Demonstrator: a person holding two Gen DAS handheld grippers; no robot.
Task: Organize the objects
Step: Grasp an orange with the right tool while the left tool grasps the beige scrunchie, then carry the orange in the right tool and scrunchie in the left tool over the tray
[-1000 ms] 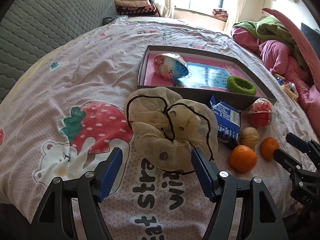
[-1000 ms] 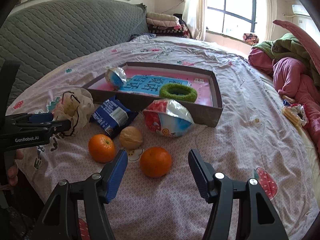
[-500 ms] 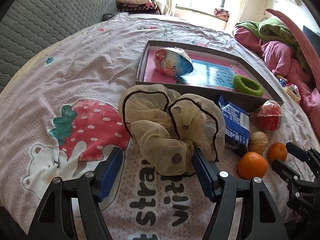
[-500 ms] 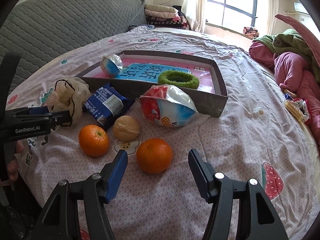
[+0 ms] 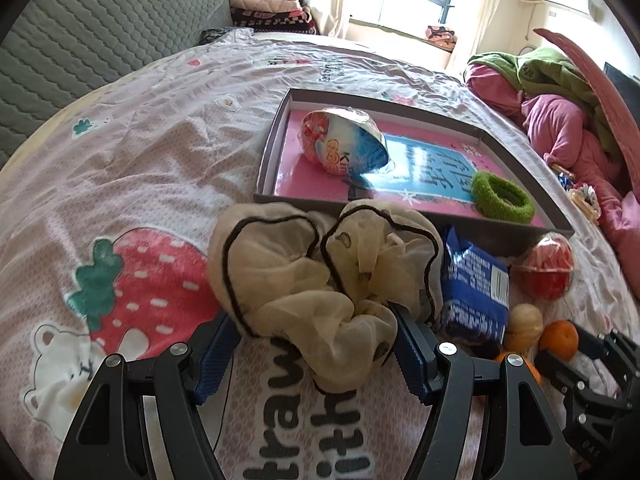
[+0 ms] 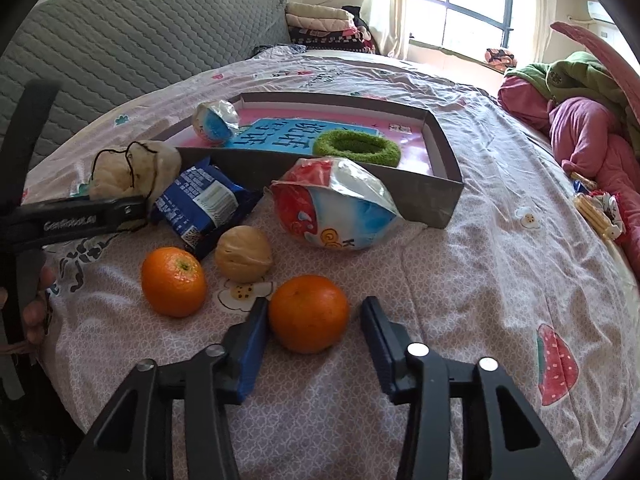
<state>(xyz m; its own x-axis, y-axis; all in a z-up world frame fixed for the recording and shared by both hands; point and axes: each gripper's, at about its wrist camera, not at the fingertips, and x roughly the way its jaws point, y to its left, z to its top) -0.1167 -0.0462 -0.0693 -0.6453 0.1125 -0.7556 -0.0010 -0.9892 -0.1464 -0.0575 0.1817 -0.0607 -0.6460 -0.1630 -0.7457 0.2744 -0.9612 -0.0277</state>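
A grey tray (image 5: 276,136) with a pink floor holds a foil egg (image 5: 344,144) and a green hair ring (image 5: 502,196). My left gripper (image 5: 316,350) is open around the near part of a cream scrunchie (image 5: 320,272) on the bed. My right gripper (image 6: 314,334) is open with an orange (image 6: 308,312) between its fingers; the left finger is almost against it. A second orange (image 6: 173,280), a walnut (image 6: 244,254), a blue snack packet (image 6: 204,200) and another foil egg (image 6: 336,210) lie in front of the tray (image 6: 444,152).
The bed sheet (image 5: 120,160) is pink with strawberry prints. A grey quilted headboard (image 6: 120,52) stands at the left. Pink and green bedding (image 6: 580,112) is piled at the right. Small wrapped items (image 6: 598,210) lie at the right edge.
Both grippers have moved forward. The scrunchie now sits between the left fingers. The orange now sits between the right fingers, which have narrowed toward it.
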